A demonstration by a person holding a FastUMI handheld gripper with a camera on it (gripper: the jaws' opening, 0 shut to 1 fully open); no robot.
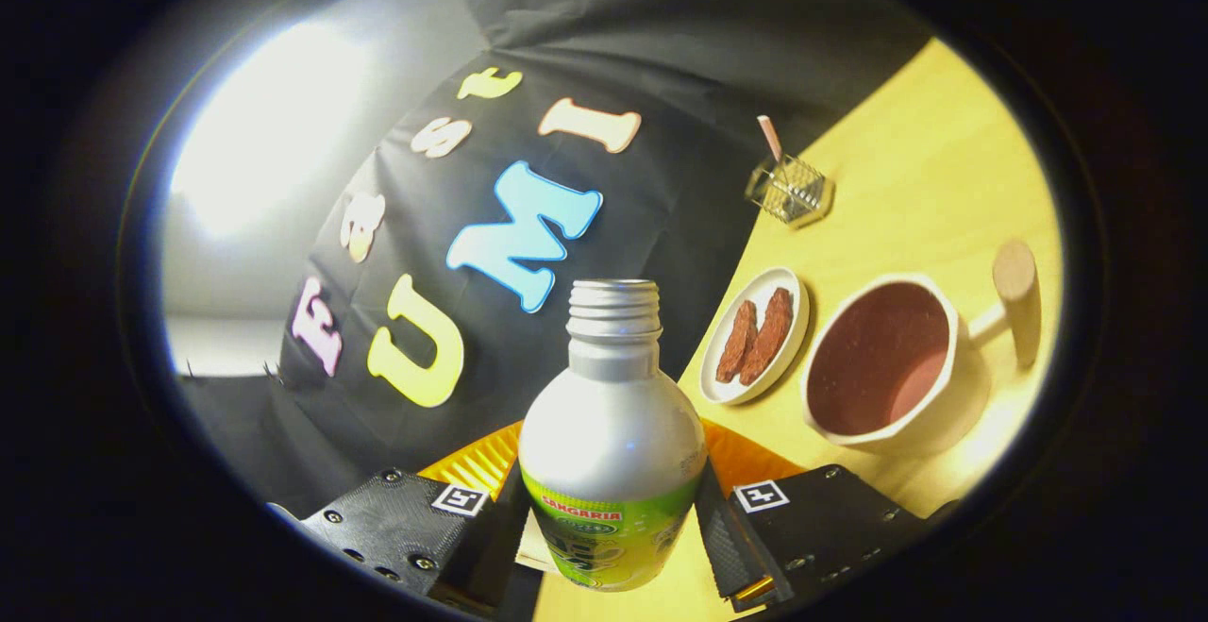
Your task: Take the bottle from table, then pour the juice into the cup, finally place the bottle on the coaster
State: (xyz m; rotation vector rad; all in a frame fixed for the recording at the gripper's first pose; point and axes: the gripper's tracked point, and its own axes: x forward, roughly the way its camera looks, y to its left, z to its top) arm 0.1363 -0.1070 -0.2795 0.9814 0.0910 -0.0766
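While the gripper [612,509] clamps the capless bottle [612,433] between both fingers (tilted, likely for pouring), the cup [882,362] waits beyond, near the table's [934,141] edge.

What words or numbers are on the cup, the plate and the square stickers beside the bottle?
Cup: no words or numbers.
Plate: no words or numbers.
Square stickers: only a black-and-white pattern, no letters or numbers.
The stickers sit on the gripper, whose fingers press the bottle from both sides.
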